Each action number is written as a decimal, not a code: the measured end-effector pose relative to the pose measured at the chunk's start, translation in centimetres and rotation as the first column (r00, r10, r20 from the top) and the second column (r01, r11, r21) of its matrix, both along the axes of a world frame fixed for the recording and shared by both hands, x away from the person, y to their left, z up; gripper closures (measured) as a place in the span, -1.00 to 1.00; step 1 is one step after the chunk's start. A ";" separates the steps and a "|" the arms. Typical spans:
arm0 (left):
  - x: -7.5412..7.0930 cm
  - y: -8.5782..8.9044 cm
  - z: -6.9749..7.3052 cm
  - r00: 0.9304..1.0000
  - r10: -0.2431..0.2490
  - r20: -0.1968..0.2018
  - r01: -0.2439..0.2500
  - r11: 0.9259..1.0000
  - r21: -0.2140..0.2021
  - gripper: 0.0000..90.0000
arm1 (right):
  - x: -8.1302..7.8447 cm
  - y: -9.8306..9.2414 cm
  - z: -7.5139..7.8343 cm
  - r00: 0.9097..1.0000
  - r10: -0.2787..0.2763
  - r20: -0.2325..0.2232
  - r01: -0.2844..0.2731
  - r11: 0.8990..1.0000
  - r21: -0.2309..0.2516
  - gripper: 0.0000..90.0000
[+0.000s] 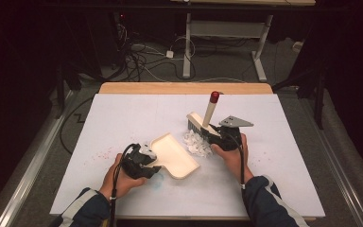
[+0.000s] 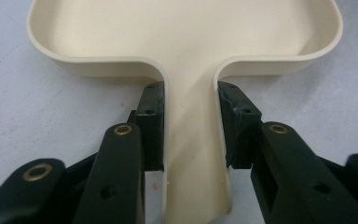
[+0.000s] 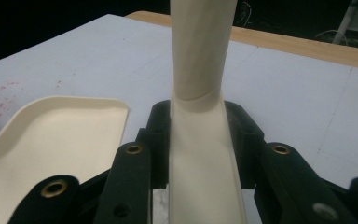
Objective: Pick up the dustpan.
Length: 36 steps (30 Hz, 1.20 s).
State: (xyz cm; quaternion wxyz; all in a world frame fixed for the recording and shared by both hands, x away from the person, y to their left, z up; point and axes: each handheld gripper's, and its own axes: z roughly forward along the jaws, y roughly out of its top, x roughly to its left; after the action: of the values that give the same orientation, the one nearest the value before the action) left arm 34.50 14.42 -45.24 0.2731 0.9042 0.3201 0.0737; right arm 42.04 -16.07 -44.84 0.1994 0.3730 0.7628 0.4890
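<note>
Left gripper (image 1: 146,163) clamps dustpan (image 1: 175,153) handle, pan empty. Right gripper (image 1: 217,137) clamps brush (image 1: 207,119); bristles touch white scraps (image 1: 196,143) right of the pan.

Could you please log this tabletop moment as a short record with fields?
Left claw: shut on the dustpan handle
Right claw: shut on the brush handle
Dustpan: flat on the white table, open edge toward the scraps
Brush: bristles down by the white scraps, red-capped handle tilted up and away
Scraps: heaped between pan and brush, none in the pan
Also: reddish specks left of the pan
</note>
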 end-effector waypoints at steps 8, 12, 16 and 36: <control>0.0 -0.6 0.0 1.000 0.003 0.003 -0.003 1.000 0.004 0.42 | -1.6 1.9 0.0 0.999 0.046 -0.015 -0.046 0.999 -0.005 0.50; 0.0 -0.7 -0.1 1.000 0.009 0.002 -0.009 1.000 0.000 0.42 | -2.3 2.7 0.0 0.997 0.072 -0.014 -0.072 0.997 -0.001 0.50; 0.0 -1.0 -0.1 1.000 0.011 0.004 -0.011 1.000 0.004 0.42 | -3.1 3.7 0.0 0.994 0.106 -0.007 -0.107 0.994 -0.009 0.50; 0.0 -1.1 -0.2 1.000 0.014 0.005 -0.014 1.000 0.005 0.42 | -5.6 5.9 2.2 0.970 0.207 0.127 -0.202 0.978 -0.050 0.51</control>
State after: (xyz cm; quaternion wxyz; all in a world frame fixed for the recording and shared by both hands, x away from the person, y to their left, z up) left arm 34.45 13.31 -45.48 0.2710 0.9025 0.3253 0.0788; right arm 36.48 -10.18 -42.61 0.2047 0.2557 0.7913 0.5163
